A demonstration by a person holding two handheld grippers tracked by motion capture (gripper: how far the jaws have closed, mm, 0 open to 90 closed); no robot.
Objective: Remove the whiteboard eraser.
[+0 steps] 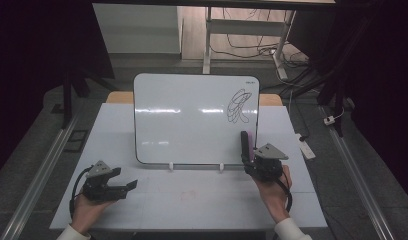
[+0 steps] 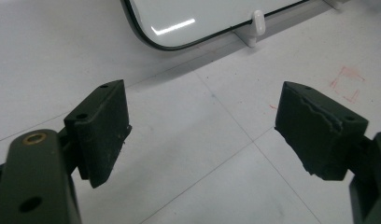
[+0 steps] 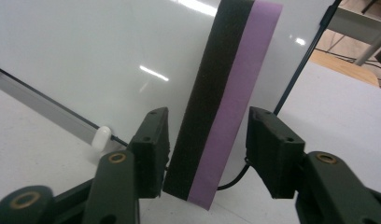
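We find a white table bearing an upright whiteboard with a scribble near its right edge; dark floor lies around. The eraser stands against the board between the right gripper jaws, a gap showing on one side. The left gripper is wide open, holding nothing, over bare tabletop.
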